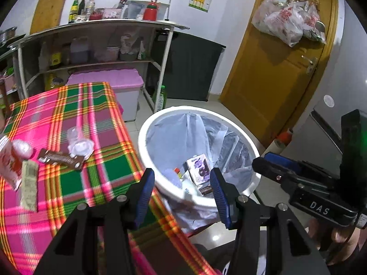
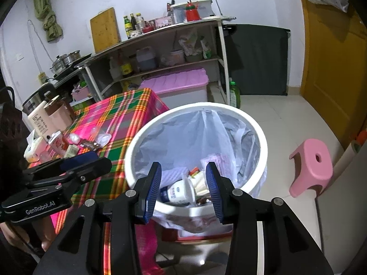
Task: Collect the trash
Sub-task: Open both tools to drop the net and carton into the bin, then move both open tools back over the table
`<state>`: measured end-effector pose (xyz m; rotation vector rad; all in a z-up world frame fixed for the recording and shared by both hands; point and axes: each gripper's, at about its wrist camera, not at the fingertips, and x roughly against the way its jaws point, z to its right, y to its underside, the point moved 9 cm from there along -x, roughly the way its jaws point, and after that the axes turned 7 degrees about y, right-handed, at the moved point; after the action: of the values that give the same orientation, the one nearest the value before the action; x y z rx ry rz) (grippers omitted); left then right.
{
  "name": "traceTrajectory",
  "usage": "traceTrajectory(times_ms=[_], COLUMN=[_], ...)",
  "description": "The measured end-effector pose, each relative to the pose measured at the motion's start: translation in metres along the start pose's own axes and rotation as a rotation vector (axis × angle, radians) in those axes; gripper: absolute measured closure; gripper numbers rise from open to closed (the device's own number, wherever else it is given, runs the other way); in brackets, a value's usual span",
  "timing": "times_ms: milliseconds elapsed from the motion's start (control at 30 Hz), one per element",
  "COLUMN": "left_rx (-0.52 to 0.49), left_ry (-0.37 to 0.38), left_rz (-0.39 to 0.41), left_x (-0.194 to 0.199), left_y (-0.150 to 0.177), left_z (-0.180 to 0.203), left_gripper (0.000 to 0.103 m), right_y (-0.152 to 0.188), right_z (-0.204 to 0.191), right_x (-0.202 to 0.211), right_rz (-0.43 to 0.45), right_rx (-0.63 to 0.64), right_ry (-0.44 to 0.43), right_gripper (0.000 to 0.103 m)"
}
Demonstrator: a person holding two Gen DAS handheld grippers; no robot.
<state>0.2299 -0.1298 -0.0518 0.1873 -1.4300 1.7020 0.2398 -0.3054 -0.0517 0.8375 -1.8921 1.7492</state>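
Note:
A white trash bin [image 1: 146,133] lined with a clear bag stands beside the plaid-covered table [image 1: 75,105]; it also shows in the right wrist view [image 2: 137,142]. Inside lie a purple carton [image 1: 199,166], a yogurt cup [image 2: 180,192] and other rubbish. On the table lie a brown wrapper [image 1: 60,159], a clear plastic cup [image 1: 79,143], a beige wrapper [image 1: 28,183] and a red-white packet [image 1: 8,162]. My left gripper [image 1: 181,192] is open and empty over the bin's near rim. My right gripper [image 2: 183,189] is open and empty above the bin.
A metal shelf [image 1: 96,43] with bottles and jars stands behind, with a pink-lidded box [image 1: 110,80] under it. A yellow door [image 1: 279,64] is at right with hanging bags [image 1: 289,20]. A pink stool [image 2: 312,162] stands on the floor right of the bin.

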Motion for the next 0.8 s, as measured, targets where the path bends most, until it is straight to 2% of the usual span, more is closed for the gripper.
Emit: traceTrajectory(times_ms=[467, 800], left_rx=[0.050, 0.088], left_ry=[-0.064, -0.109], left_rz=[0.055, 0.079], left_x=[0.048, 0.074], left_y=[0.024, 0.038], left_z=[-0.026, -0.047], left_gripper=[0.051, 0.051], right_y=[0.014, 0.023], right_z=[-0.053, -0.088], right_x=[0.023, 0.030], right_rz=[0.014, 0.010], right_rx=[0.085, 0.145], right_ry=[-0.083, -0.142], right_gripper=[0.061, 0.057])
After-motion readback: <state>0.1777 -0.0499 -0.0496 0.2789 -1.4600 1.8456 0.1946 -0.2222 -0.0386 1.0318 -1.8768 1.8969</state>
